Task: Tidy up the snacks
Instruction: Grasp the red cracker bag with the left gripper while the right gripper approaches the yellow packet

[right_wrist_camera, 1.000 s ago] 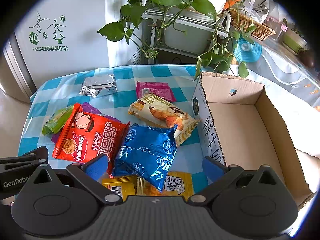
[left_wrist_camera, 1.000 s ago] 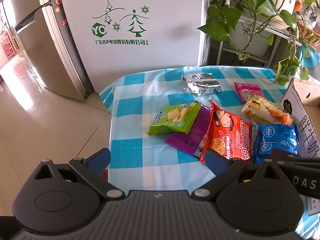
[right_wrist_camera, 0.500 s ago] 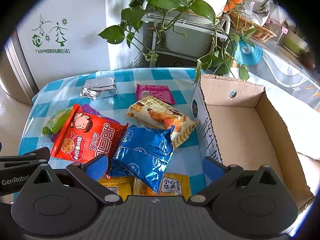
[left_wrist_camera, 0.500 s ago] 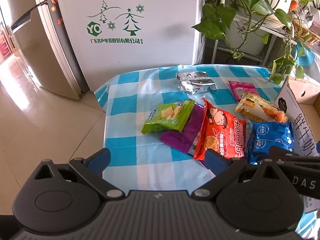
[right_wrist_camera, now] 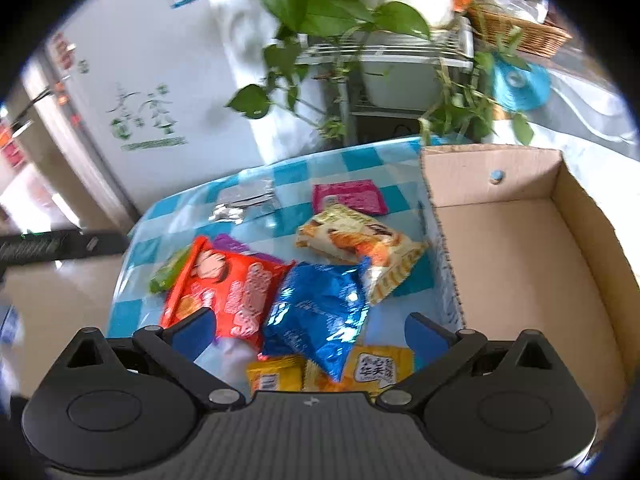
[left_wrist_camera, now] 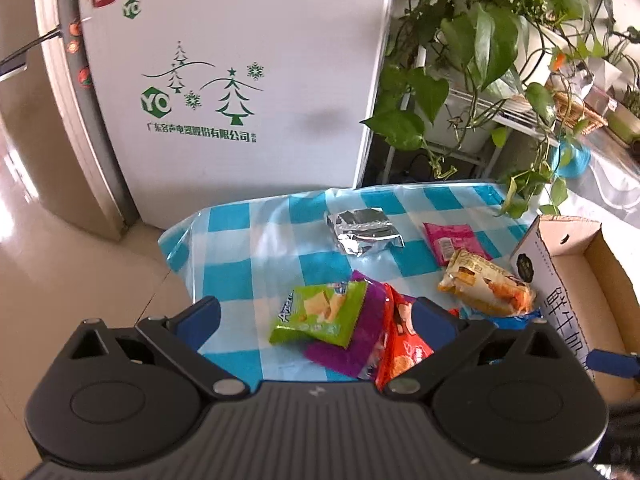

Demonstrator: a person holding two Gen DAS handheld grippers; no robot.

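Note:
Several snack packets lie on a blue-checked tablecloth (left_wrist_camera: 256,256): a green packet (left_wrist_camera: 320,312), a purple one (left_wrist_camera: 352,348), a red bag (right_wrist_camera: 228,288), a blue bag (right_wrist_camera: 320,312), a croissant pack (right_wrist_camera: 360,244), a pink packet (right_wrist_camera: 348,196), a silver pouch (left_wrist_camera: 362,230) and yellow packets (right_wrist_camera: 376,368). An open cardboard box (right_wrist_camera: 520,264) stands at the table's right, empty inside. My left gripper (left_wrist_camera: 316,320) is open above the green and purple packets. My right gripper (right_wrist_camera: 312,332) is open above the blue bag and yellow packets. Neither holds anything.
A white fridge (left_wrist_camera: 240,80) stands behind the table, a steel one (left_wrist_camera: 48,120) to its left. A trailing green plant (left_wrist_camera: 480,48) on a white rack (right_wrist_camera: 384,56) overhangs the table's far right corner. Tiled floor (left_wrist_camera: 60,280) lies left of the table.
Both grippers have tilted up and drawn back from the table, so the snacks sit lower in both views. Both stay open and empty. The right view is blurred by motion.

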